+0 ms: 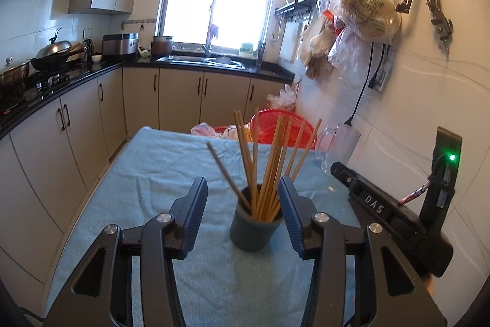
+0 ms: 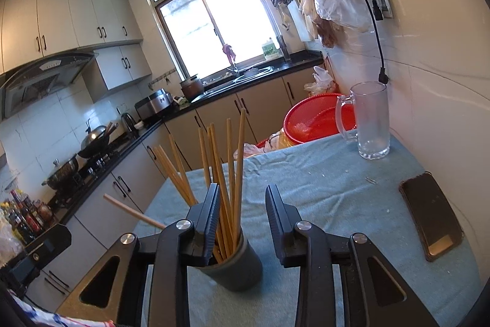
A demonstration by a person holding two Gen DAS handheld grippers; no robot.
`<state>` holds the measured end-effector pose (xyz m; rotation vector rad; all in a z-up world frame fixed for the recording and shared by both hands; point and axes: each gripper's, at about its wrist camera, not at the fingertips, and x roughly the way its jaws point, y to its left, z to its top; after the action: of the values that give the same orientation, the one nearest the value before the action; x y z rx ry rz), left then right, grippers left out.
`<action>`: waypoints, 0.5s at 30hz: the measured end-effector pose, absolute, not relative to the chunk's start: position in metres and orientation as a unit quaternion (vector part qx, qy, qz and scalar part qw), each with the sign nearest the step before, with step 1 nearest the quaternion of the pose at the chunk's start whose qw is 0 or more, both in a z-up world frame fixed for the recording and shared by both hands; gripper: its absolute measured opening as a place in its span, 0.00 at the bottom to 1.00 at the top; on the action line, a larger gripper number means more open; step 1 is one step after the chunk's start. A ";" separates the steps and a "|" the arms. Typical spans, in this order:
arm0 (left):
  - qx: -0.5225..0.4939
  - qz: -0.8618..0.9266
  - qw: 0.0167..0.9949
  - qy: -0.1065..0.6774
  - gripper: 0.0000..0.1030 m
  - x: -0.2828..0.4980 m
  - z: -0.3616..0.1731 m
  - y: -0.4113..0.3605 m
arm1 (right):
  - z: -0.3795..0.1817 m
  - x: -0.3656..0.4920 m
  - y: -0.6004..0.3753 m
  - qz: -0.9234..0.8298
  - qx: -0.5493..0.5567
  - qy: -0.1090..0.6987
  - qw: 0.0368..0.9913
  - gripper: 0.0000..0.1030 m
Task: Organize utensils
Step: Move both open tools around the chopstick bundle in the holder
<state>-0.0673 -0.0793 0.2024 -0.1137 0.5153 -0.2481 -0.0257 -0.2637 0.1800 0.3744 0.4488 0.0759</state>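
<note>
I am holding both grippers, left gripper (image 1: 242,216) and right gripper (image 2: 243,222), partly open and empty; chopsticks (image 1: 263,161) are standing in the cup (image 1: 254,230) at frame centre on the desk (image 1: 159,173), so sorting looks nearly done.

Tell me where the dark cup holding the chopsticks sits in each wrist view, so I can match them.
Left wrist view: the cup stands bottom centre on the blue cloth, between the left gripper's open fingers, untouched.
Right wrist view: the cup is low, left of centre, partly behind the right gripper's left finger.
Shared landmark: the red basket beyond the table's far edge.
</note>
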 end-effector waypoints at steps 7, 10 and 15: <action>-0.043 -0.110 0.957 0.263 0.45 -0.077 0.194 -0.079 | 0.180 -0.037 -0.260 0.036 0.169 0.229 0.958 0.32; -0.032 -0.101 0.959 0.263 0.45 -0.077 0.193 -0.081 | 0.179 -0.038 -0.259 0.035 0.167 0.231 0.958 0.33; -0.006 -0.096 0.957 0.275 0.52 -0.063 0.186 -0.091 | 0.175 -0.026 -0.257 0.038 0.158 0.245 0.956 0.37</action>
<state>-0.0628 -0.0909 0.1861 -0.0114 0.5574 -0.1951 -0.0262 -0.2575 0.1751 0.3198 0.4971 0.0762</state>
